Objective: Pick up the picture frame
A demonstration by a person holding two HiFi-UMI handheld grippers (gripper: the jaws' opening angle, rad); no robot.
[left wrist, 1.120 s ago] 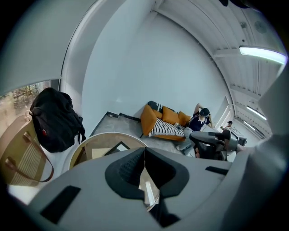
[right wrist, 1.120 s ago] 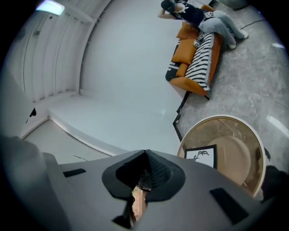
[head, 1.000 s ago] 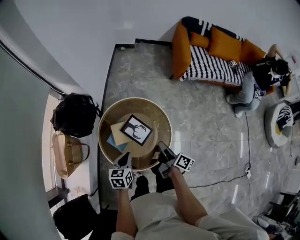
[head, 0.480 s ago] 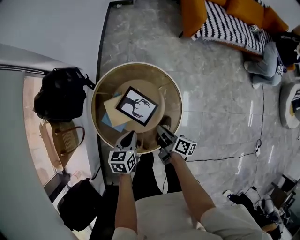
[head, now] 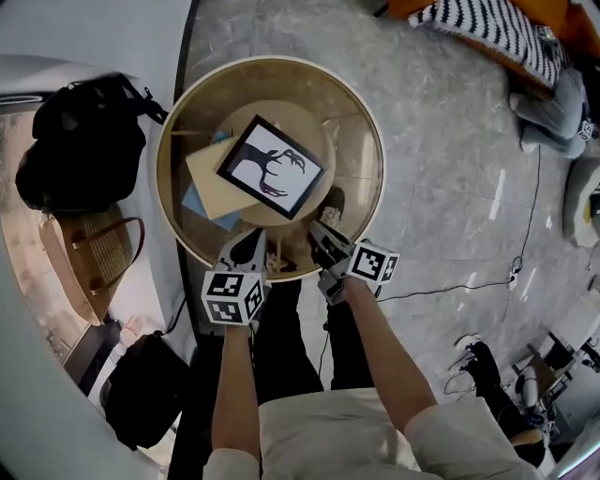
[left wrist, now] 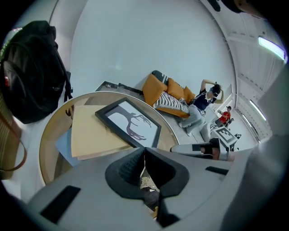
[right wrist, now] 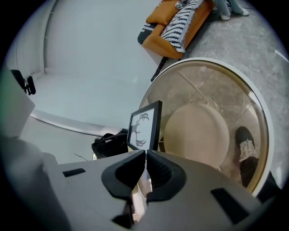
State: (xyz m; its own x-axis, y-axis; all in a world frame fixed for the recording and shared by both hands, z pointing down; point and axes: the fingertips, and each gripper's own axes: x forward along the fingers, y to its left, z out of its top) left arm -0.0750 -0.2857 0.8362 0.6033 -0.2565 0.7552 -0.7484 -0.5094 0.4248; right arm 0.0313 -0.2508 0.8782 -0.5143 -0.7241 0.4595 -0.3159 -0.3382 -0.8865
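The picture frame [head: 272, 167] is black with a white print of a dark tree. It lies flat on a tan book [head: 208, 173] and a blue sheet [head: 195, 202] on the round glass table [head: 379, 159]. My left gripper [head: 247, 247] hangs over the table's near rim, shut and holding nothing, short of the frame. My right gripper [head: 318, 234] is beside it, also shut with nothing in it. In the left gripper view the frame [left wrist: 131, 124] lies just past the closed jaws of the left gripper [left wrist: 144, 151]. The right gripper view shows the frame [right wrist: 145, 126] above the closed tips of the right gripper [right wrist: 146, 153].
A black backpack [head: 80, 141] and a woven bag [head: 84, 267] sit on a ledge left of the table, with another black bag [head: 145, 389] below. A shoe [head: 333, 202] shows through the glass. An orange striped sofa [head: 487, 23] and a seated person [head: 553, 103] are far right.
Both grippers have come down towards the table's near rim, and the table and frame now look larger and closer. The jaws stay shut.
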